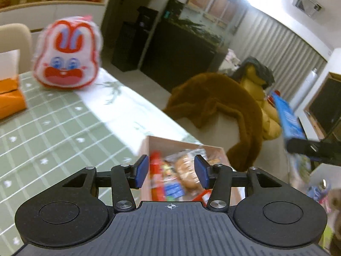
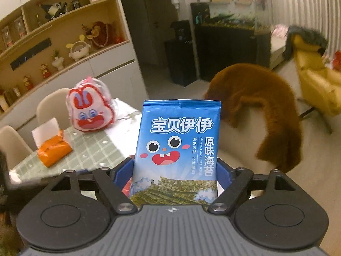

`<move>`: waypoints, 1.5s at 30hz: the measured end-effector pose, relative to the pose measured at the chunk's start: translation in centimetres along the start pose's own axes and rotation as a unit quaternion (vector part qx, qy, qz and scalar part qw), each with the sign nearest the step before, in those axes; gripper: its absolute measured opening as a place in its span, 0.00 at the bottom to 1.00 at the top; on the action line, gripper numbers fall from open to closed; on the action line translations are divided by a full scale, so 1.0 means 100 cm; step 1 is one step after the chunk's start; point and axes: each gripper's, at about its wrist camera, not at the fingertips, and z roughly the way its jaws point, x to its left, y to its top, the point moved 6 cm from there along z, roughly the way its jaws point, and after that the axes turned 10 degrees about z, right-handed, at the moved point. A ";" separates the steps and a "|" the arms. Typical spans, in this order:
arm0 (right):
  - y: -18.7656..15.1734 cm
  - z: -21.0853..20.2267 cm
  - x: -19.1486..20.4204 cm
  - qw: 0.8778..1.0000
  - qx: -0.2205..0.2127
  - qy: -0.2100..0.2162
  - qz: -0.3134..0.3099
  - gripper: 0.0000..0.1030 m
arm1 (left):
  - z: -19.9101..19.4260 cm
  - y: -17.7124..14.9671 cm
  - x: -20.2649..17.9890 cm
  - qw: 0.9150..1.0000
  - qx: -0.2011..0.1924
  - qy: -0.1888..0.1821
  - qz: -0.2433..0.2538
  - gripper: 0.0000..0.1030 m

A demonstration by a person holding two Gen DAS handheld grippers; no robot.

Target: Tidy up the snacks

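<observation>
A blue seaweed snack packet [image 2: 177, 145] with a cartoon face stands upright between the pads of my right gripper [image 2: 174, 170], which is shut on it and holds it in the air. The left wrist view shows that same packet [image 1: 287, 117] at the far right, blurred. My left gripper [image 1: 171, 171] is open with nothing between its blue pads [image 1: 141, 171]. It hovers over an open wooden box [image 1: 183, 144] at the table's edge. Inside the box lie several snack packs [image 1: 185, 175], among them a red one and a clear bag of round biscuits.
A red-and-white rabbit-face bag [image 1: 67, 53] and an orange tissue box [image 1: 10, 98] sit on the green checked tablecloth [image 1: 53, 128]. A brown furry throw [image 1: 223, 106] drapes a pale seat beside the table. A yellow armchair [image 2: 315, 85] stands further back.
</observation>
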 end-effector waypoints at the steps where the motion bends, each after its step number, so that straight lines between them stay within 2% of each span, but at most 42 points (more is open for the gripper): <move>1: -0.001 0.011 0.003 1.000 0.007 0.013 0.012 0.84 | -0.006 -0.006 0.004 1.000 -0.003 0.006 -0.002 0.51; 3: -0.006 0.036 0.005 0.999 0.020 0.022 0.043 0.85 | -0.018 -0.021 0.012 1.000 -0.006 0.016 -0.004 0.51; 5: -0.015 0.054 0.003 0.998 0.030 0.011 0.060 0.85 | -0.026 -0.041 0.017 1.000 -0.003 0.018 -0.002 0.51; 8: -0.038 0.064 -0.002 0.997 0.042 -0.006 0.072 0.85 | -0.030 -0.077 0.026 0.999 0.029 0.022 -0.004 0.51; 11: -0.071 0.058 -0.008 0.996 0.041 -0.032 0.073 0.85 | -0.032 -0.116 0.034 0.998 0.063 0.020 -0.001 0.51; 16: -0.155 0.034 -0.009 0.994 0.036 -0.069 0.071 0.85 | -0.050 -0.172 0.040 0.995 0.078 0.022 0.051 0.51; 20: -0.227 0.027 -0.005 0.993 0.037 -0.100 0.059 0.85 | -0.063 -0.195 0.036 0.994 0.063 0.016 0.089 0.51; 24: -0.268 0.033 -0.005 0.990 0.063 -0.110 0.064 0.86 | -0.053 -0.209 0.029 0.991 0.064 0.013 0.115 0.51; 28: -0.275 0.031 -0.001 0.990 0.036 -0.133 0.038 0.85 | -0.041 -0.207 0.018 0.987 0.046 0.029 0.154 0.52; 31: -0.275 0.038 -0.007 0.985 0.025 -0.167 0.039 0.95 | -0.030 -0.205 0.013 0.980 0.038 0.049 0.191 0.52; 32: -0.276 0.040 -0.009 0.982 0.020 -0.185 0.034 1.00 | -0.026 -0.204 0.010 0.976 0.037 0.055 0.207 0.56; 33: -0.277 0.041 -0.010 0.980 0.009 -0.195 0.036 1.00 | -0.024 -0.204 0.010 0.975 0.036 0.054 0.213 0.56; 39: -0.281 0.038 -0.014 0.979 -0.032 -0.198 0.046 1.00 | -0.019 -0.201 0.012 0.978 0.022 0.053 0.198 0.55; 41: -0.282 0.038 -0.013 0.978 -0.039 -0.199 0.045 1.00 | -0.020 -0.204 0.011 0.977 0.009 0.058 0.206 0.55; 45: -0.281 0.041 -0.015 0.978 -0.060 -0.195 0.039 1.00 | -0.019 -0.203 0.011 0.977 0.011 0.051 0.206 0.54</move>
